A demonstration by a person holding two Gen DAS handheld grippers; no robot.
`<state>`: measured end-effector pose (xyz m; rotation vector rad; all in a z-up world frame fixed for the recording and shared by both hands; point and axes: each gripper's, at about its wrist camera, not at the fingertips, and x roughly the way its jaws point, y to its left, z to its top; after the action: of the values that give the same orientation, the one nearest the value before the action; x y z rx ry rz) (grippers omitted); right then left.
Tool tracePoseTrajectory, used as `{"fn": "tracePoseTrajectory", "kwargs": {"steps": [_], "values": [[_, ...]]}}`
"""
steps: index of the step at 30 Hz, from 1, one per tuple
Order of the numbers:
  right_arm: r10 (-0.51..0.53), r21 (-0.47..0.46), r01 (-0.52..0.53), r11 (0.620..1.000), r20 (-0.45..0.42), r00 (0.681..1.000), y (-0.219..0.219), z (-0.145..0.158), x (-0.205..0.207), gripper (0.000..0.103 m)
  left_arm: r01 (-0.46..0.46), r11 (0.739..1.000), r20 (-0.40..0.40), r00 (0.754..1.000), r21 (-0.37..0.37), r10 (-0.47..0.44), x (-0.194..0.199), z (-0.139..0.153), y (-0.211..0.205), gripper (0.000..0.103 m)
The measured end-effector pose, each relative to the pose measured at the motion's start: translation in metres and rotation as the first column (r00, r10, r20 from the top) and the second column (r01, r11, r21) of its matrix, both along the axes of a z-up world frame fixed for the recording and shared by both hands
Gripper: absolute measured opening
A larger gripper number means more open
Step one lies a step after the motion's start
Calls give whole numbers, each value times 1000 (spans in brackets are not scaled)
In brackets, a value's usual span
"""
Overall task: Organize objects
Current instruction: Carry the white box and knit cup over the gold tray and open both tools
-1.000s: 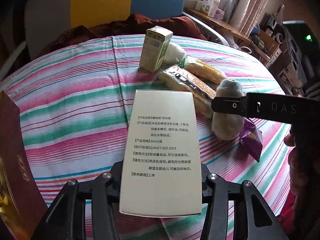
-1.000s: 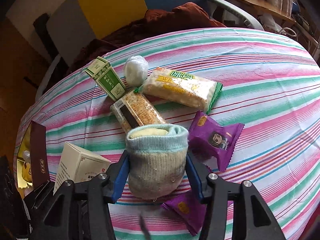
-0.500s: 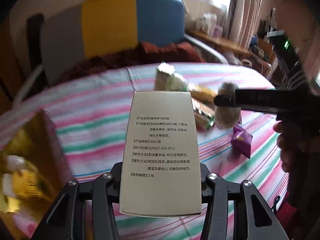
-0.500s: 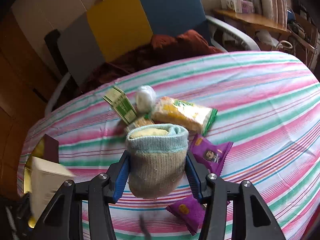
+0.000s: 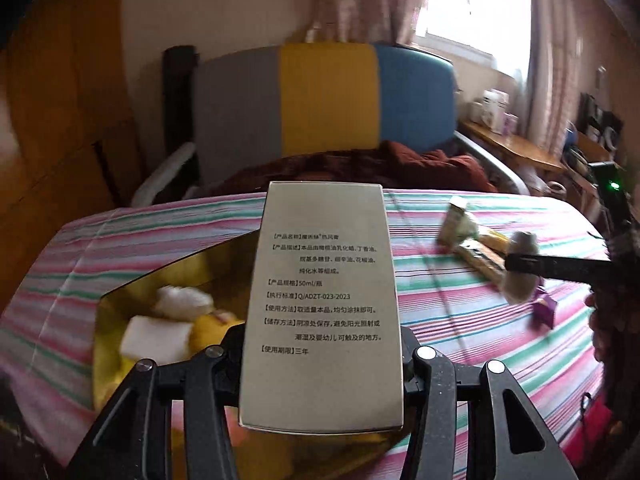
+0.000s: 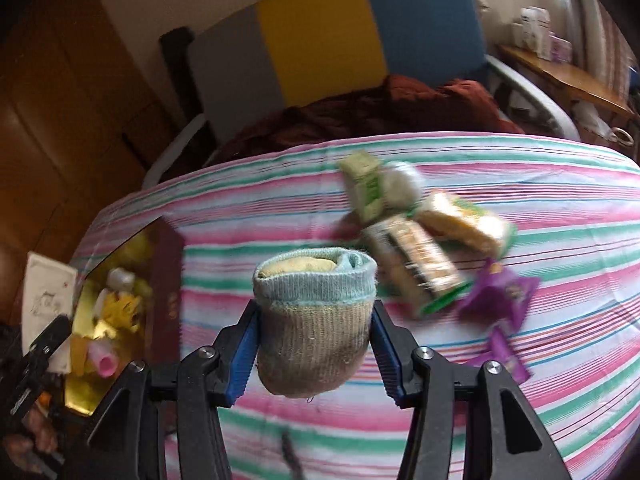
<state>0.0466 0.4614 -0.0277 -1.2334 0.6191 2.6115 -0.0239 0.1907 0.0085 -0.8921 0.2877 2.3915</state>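
Note:
My left gripper (image 5: 322, 344) is shut on a tall cream carton (image 5: 323, 280) printed with black text, held above the striped table. Below it lies a gold-lined box (image 5: 176, 264) with a white roll and yellow items inside. In the right wrist view, my right gripper (image 6: 316, 344) is shut on a rolled sock (image 6: 314, 316) with a pale blue cuff, lifted off the cloth. The same gold box (image 6: 90, 384), with its dark red lid (image 6: 166, 296) upright, sits at the left, where the carton (image 6: 44, 300) and the left gripper also show.
Loose on the striped tablecloth (image 6: 520, 392) lie a green carton (image 6: 366, 188), a white ball (image 6: 404, 186), two cracker packs (image 6: 420, 260) and purple snack packets (image 6: 504, 292). A grey, yellow and blue chair (image 6: 320, 36) with a dark red cloth stands behind the table.
My left gripper has swung left and up with the carton, from over the snacks to over the gold box. My right gripper has lifted the sock and drawn back from the snack pile.

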Motion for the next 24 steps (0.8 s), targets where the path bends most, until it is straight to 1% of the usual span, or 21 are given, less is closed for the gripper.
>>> {"fn": "tracePoseTrajectory", "kwargs": {"steps": [5, 8, 12, 18, 21, 22, 24], "values": [[78, -21, -78, 997, -17, 997, -47, 8, -13, 53, -61, 998, 12, 998, 19, 61, -8, -6, -35, 51], [139, -21, -140, 990, -24, 990, -78, 13, -24, 53, -94, 995, 0, 996, 26, 94, -10, -7, -52, 51], [226, -12, -227, 974, -23, 974, -117, 21, -46, 53, -131, 991, 3, 991, 40, 131, -17, -7, -68, 51], [299, 24, -299, 954, -7, 954, -160, 31, -88, 53, -191, 980, 11, 982, 54, 191, -30, -8, -91, 51], [297, 48, -296, 954, 6, 955, -172, 37, -111, 56, -213, 976, 10, 977, 56, 212, -33, -7, -96, 51], [298, 52, -298, 953, 6, 954, -175, 39, -118, 61, -223, 973, 8, 975, 57, 223, -34, -7, -99, 52], [300, 49, -300, 953, -3, 954, -182, 42, -128, 69, -242, 968, 2, 970, 62, 243, -36, -5, -105, 59]]}}
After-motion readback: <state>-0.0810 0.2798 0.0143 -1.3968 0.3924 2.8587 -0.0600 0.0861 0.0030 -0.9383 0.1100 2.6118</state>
